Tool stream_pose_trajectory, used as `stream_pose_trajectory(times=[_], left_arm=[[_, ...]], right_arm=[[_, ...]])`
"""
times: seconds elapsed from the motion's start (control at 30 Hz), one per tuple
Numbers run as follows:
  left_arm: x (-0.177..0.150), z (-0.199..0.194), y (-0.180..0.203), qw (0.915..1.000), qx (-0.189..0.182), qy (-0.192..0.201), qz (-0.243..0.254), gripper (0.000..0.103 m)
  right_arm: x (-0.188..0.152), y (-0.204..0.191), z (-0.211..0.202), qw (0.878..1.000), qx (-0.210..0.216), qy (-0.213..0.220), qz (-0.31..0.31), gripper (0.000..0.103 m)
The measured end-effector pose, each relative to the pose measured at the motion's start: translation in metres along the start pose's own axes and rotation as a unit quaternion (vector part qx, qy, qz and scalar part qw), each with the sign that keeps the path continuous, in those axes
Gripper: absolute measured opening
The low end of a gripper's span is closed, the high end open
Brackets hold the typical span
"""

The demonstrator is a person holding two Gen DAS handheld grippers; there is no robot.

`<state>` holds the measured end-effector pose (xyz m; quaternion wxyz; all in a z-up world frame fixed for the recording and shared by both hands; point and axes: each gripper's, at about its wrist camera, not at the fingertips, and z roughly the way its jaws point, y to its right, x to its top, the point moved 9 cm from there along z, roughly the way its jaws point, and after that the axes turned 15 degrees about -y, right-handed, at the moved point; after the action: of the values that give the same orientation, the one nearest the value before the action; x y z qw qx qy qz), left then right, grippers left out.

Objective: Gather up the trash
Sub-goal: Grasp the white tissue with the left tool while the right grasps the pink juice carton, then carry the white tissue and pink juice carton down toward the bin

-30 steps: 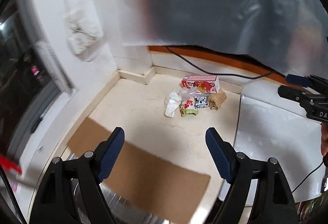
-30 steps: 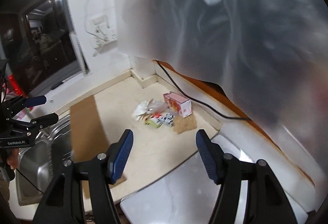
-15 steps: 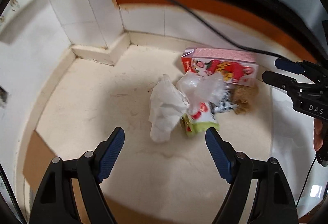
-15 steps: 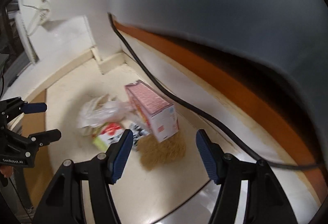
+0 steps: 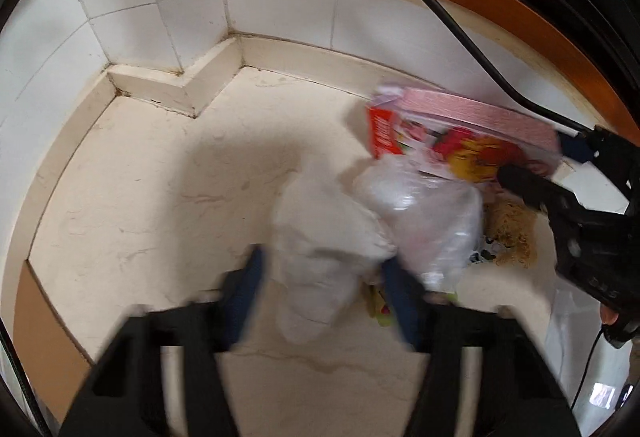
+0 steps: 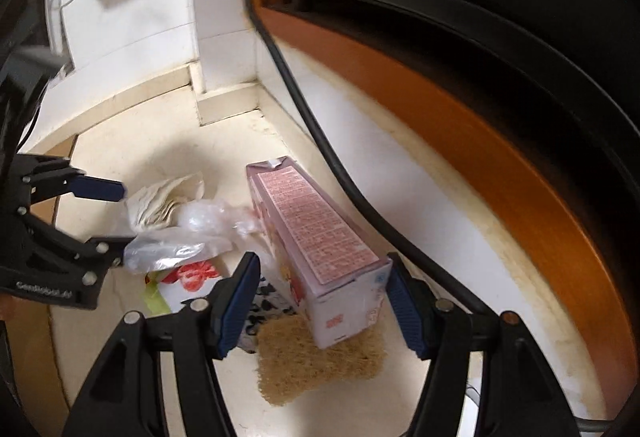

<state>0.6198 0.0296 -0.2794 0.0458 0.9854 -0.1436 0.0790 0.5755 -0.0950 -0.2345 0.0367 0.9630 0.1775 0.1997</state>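
Trash pile (image 5: 400,221) | left claw (image 5: 324,277) closing around tissue (image 5: 320,257) | right claw (image 6: 320,301) closing around carton (image 6: 316,233)

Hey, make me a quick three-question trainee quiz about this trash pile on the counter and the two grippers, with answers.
1. True or false: the pink carton stands upright.
2. Which item sits between the left gripper fingers? A) crumpled white paper B) brown scrub pad C) black cable
3. Fill in: the right gripper straddles the ____.

Key: 1 false, it lies on its side. 2 A. 3 pink carton; both grippers' jaws are closing.
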Motion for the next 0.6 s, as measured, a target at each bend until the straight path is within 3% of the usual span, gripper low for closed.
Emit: stream_pose_trajectory(times=[0.27, 0.6], left_arm=[[-0.014, -0.027, 0.005, 0.9996, -0.006, 0.028, 0.0, 0.03], [-0.053, -0.101, 0.018, 0.9976, -0.022, 0.065, 0.012, 0.029]], right_arm=[[-0.013, -0.014, -0.032, 1.0, -0.001, 0.027, 0.007, 0.04], [-0.041, -0.022, -0.124, 0.996, -0.008, 0.074, 0.046, 0.039]])
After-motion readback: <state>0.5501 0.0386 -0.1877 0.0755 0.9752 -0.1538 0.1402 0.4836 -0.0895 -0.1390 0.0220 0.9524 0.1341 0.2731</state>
